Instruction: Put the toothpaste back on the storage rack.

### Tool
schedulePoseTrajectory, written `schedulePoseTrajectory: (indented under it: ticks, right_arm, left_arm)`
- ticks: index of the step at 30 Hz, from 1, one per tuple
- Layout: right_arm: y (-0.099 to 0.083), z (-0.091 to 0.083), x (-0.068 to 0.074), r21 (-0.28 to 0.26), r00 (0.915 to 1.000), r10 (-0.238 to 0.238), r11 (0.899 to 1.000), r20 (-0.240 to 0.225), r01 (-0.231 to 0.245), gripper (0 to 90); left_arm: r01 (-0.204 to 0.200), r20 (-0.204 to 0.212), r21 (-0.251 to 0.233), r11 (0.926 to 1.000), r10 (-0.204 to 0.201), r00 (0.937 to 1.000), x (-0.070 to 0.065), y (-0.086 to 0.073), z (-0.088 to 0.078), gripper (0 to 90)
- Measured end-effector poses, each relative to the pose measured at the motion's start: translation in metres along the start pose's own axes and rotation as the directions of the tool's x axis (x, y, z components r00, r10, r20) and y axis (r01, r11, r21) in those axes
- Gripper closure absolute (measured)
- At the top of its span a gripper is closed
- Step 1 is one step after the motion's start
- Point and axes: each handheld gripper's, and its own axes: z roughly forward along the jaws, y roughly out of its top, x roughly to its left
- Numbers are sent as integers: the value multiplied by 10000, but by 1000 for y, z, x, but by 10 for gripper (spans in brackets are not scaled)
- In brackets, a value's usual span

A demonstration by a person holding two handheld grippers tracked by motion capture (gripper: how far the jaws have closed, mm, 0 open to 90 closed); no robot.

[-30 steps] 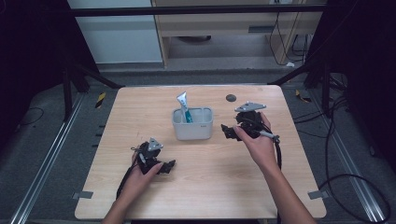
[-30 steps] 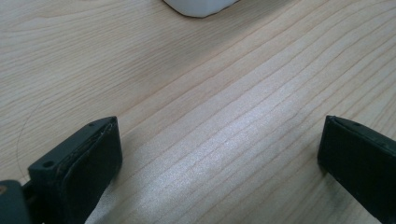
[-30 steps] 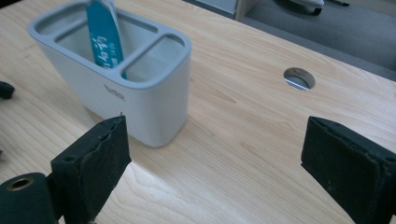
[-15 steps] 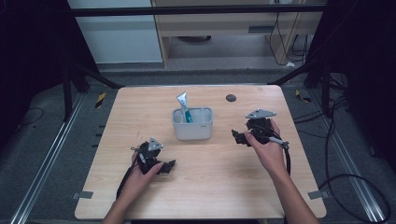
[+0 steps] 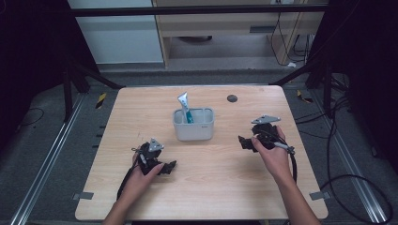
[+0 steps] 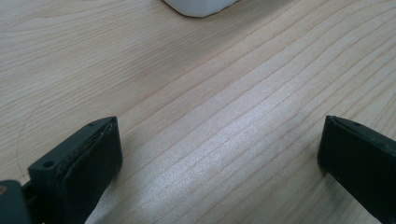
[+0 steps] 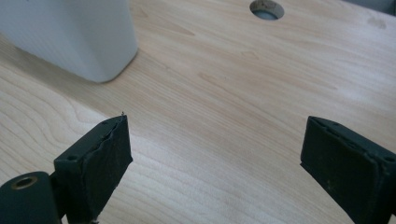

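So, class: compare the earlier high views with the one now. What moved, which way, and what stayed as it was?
The right tongs drew back from beside the bin, away to the right and toward the person. They are open and hold nothing. The left tongs stayed low on the table, open and empty. The bin and the tube standing in it did not shift.

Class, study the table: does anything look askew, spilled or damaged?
Nothing is spilled or broken. The tube leans at a tilt in the white bin, poking above its rim. Both the left gripper and right gripper are open and hold nothing, apart from the bin.
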Motion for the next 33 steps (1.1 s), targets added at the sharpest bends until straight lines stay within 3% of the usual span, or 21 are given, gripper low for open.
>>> schedulePoseTrajectory:
  ticks: [20,33]
  right_arm:
    - [-39,20,-4,598,9976,670,9960,-182,-658,92]
    - [-45,28,-13,611,9938,1112,9919,6,-1110,91]
  left_arm:
    - [7,1,6,10000,-7,10000,0,0,0,0]
    - [5,-1,7,10000,-5,10000,0,0,0,0]
